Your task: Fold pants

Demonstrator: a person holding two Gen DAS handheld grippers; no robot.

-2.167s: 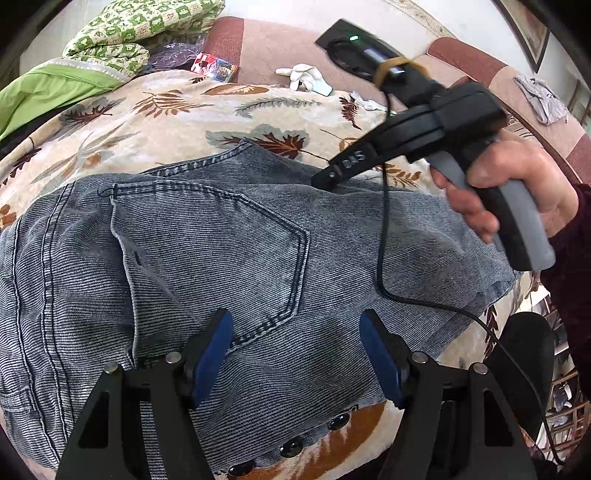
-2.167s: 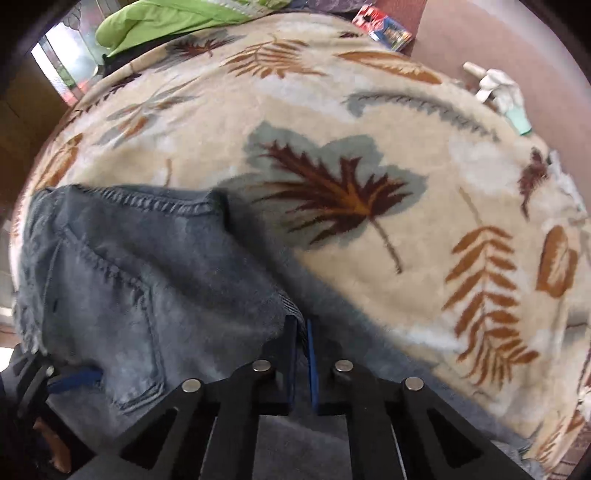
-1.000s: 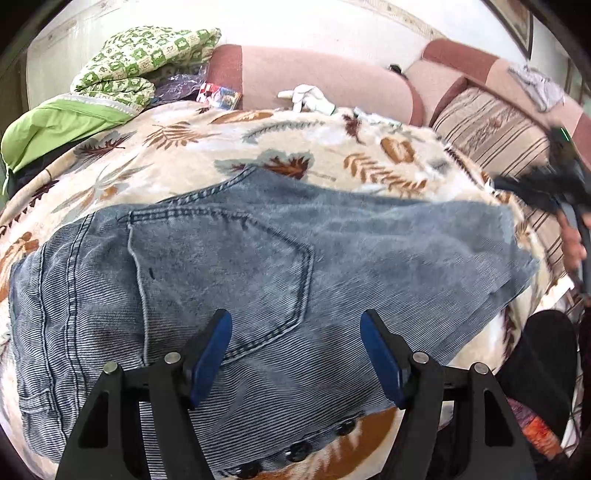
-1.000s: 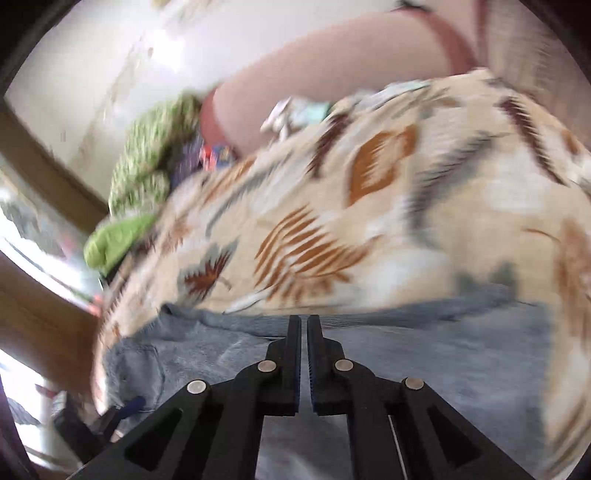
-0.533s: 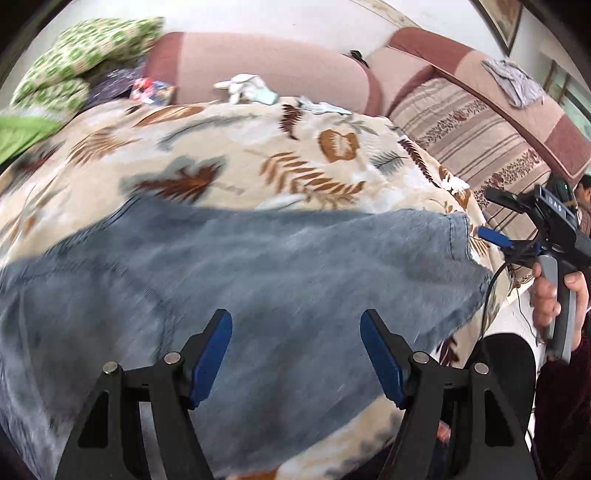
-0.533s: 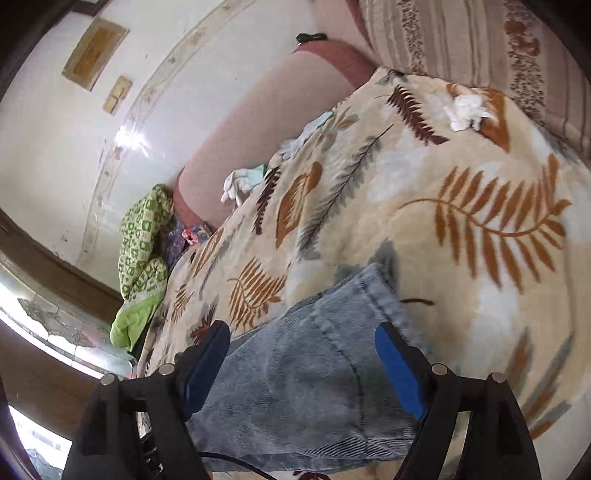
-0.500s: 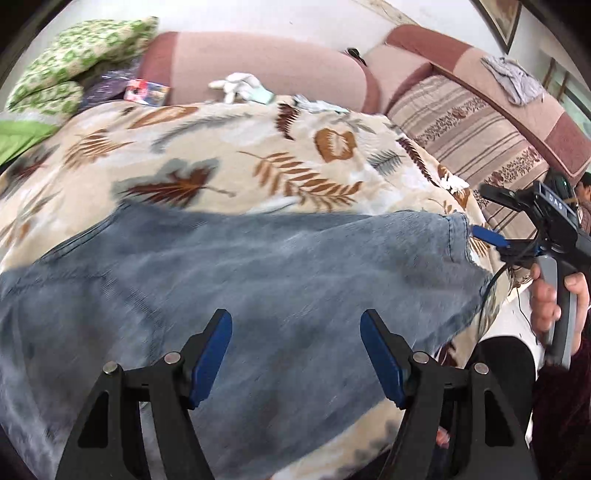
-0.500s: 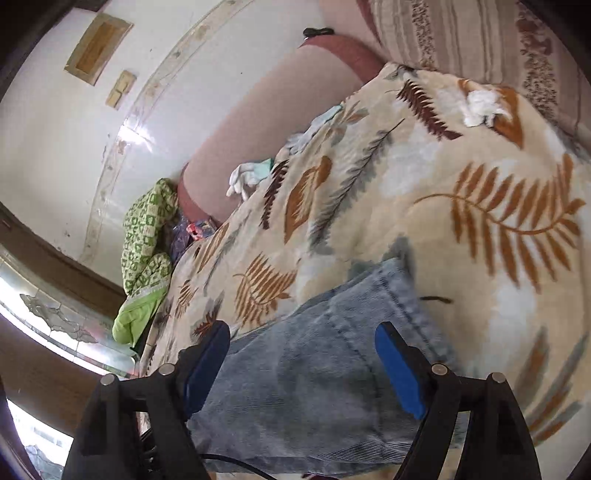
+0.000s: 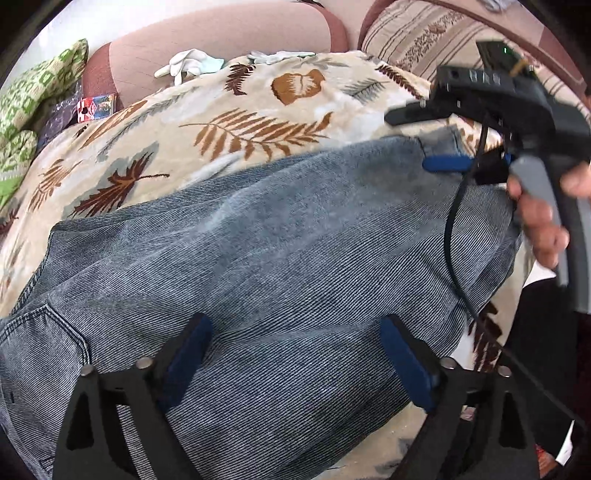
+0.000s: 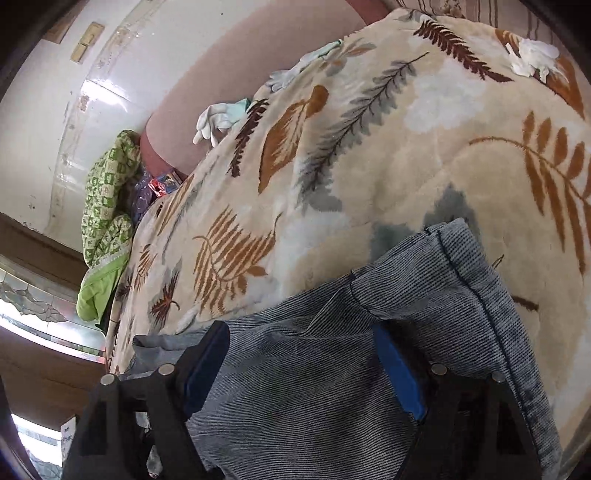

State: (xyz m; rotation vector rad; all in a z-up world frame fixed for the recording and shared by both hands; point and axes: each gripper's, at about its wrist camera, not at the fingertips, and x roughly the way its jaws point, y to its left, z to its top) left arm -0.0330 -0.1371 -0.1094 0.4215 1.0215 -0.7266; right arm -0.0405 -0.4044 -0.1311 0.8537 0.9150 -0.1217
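The leaf-print blanket (image 9: 258, 110) spreads wide across the sofa (image 9: 229, 33), with bare room beyond the denim on the far side. The pants (image 9: 277, 277) lie flat on it, folded lengthwise, hem end toward my right. My left gripper (image 9: 293, 354) hangs over the leg with jaws spread wide, grasping nothing. My right gripper (image 10: 301, 365) is also spread wide (half a second ago it stood just off the hem); now the hem corner (image 10: 454, 266) lies between its pads, lifted and creased, not yet pinched. White gloves (image 9: 186, 64) sit at the blanket's far edge.
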